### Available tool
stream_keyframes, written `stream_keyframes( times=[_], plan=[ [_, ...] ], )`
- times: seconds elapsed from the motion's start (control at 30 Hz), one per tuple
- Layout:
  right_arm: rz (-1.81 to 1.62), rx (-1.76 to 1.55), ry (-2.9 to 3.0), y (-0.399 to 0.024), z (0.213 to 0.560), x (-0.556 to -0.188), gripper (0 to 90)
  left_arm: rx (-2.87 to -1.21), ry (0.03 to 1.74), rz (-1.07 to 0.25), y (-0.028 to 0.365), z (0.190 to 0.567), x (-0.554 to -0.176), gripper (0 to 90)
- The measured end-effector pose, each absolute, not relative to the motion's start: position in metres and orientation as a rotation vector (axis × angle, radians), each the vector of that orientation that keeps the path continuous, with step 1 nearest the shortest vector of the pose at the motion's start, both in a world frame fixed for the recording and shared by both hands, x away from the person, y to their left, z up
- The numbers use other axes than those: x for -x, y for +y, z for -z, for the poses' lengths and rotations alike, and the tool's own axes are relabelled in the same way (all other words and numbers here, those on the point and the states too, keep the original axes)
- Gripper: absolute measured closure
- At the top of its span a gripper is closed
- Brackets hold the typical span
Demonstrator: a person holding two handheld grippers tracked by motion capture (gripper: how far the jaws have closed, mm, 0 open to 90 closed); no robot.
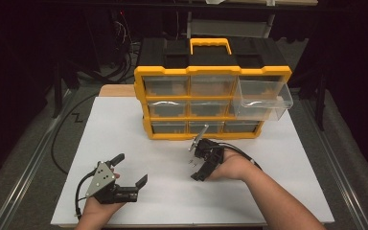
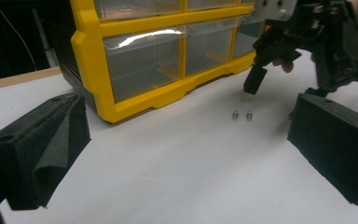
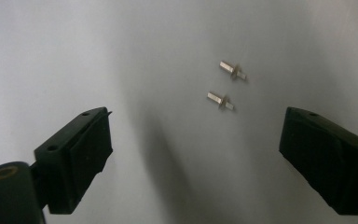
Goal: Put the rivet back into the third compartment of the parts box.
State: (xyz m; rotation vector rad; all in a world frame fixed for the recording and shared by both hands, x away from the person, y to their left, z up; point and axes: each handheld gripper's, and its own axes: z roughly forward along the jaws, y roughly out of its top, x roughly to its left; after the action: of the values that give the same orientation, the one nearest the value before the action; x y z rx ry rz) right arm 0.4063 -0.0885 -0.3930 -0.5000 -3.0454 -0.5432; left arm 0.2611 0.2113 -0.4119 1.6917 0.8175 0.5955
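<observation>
Right gripper fingers spread wide, empty, over two small metal studs lying on the white bench; their type too small to tell. Left gripper fingers gaped, empty. Yellow drawer cabinet behind, one drawer pulled out.

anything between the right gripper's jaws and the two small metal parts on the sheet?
No. In the right gripper view the open right gripper hangs over bare white sheet; the two metal parts lie just ahead, side by side, untouched.
</observation>
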Motion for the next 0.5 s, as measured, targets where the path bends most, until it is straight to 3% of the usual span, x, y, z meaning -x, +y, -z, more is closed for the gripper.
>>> stream_keyframes(
  times=[0.1,0.17,0.2,0.23,0.3,0.43,0.5],
  plan=[
    [0.548,0.498,-3.042,-0.081,0.394,-0.413,20.5,-1.691,0.817,-0.593,0.211,0.412,-0.261,0.1],
    [0.547,0.49,-3.046,-0.077,0.393,-0.418,30.9,-1.692,0.814,-0.589,0.211,0.412,-0.261,0.1],
    [0.542,0.494,-3.053,-0.073,0.393,-0.422,41.5,-1.696,0.812,-0.589,0.212,0.412,-0.261,0.1],
    [0.542,0.494,-3.053,-0.073,0.393,-0.422,41.5,-1.696,0.812,-0.589,0.212,0.412,-0.261,0.1],
    [0.534,0.52,-3.058,-0.07,0.392,-0.426,52.6,-1.693,0.812,-0.59,0.212,0.412,-0.261,0.1],
    [0.503,0.486,-3.078,-0.064,0.394,-0.434,65.7,-1.69,0.814,-0.586,0.212,0.412,-0.261,0.1],
    [0.48,0.48,-3.086,-0.063,0.396,-0.435,66.2,-1.686,0.817,-0.585,0.212,0.412,-0.261,0.1]
  ],
)
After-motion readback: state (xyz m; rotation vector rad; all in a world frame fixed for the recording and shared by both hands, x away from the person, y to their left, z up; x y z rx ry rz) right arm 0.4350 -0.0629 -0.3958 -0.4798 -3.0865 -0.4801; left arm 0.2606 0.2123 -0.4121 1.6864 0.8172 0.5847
